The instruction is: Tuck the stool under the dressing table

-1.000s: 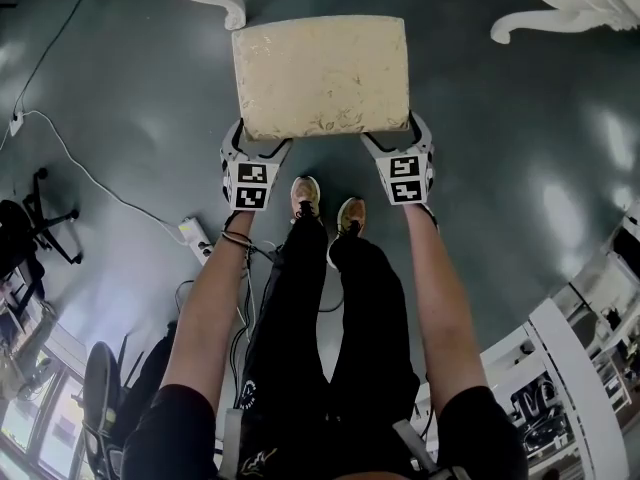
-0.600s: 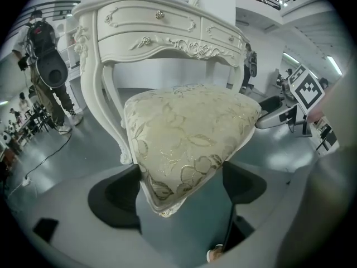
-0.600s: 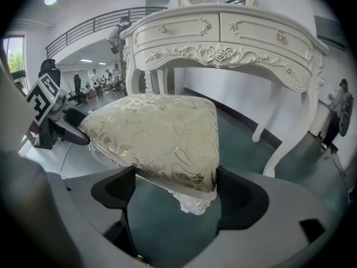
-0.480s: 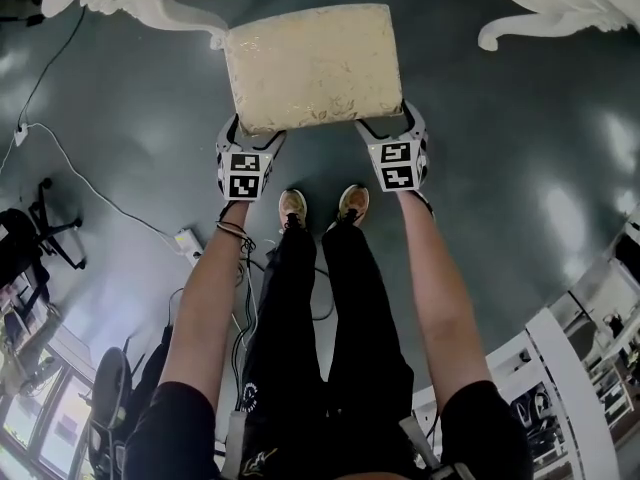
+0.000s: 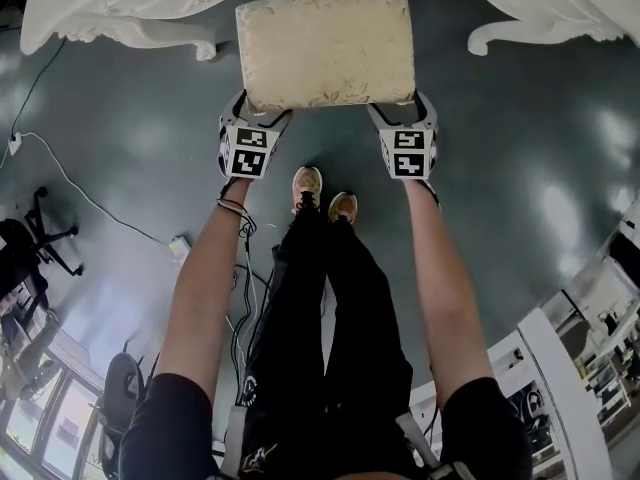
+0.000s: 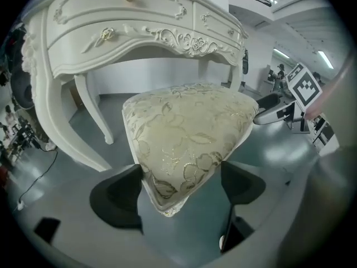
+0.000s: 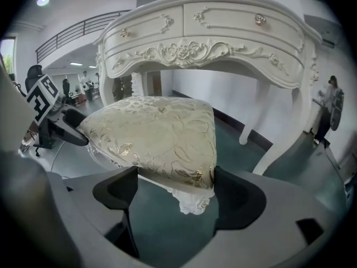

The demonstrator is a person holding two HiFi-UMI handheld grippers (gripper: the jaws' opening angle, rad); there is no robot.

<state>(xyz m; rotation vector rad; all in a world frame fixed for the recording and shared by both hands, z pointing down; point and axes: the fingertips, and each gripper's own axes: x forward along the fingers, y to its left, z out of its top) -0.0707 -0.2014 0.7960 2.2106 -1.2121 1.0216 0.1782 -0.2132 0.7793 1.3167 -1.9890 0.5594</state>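
**Stool at the mouth of the dressing table, held by its two near corners**

The rectangular stool (image 5: 325, 48), padded in cream fabric with a gold leaf pattern over a carved white frame, sits centred before the knee gap of the ornate white dressing table (image 5: 120, 13). Its far edge is just at the table's front rail, between the curved legs. No view shows whether its feet rest on the glossy dark grey-green floor (image 5: 520, 168).

The cushion looks soft and likely to give under pressure, and its woven cover may slip. The frame beneath should be stiff, so the surest hold is low on each corner, against the rail.

The left gripper (image 6: 181, 191) straddles the near-left corner. Its jaws stand wide and are closing, with both pads against the cushion's sides. The right gripper (image 7: 175, 197) takes the near-right corner the same way, a little narrower and also closing on padding and carved trim.
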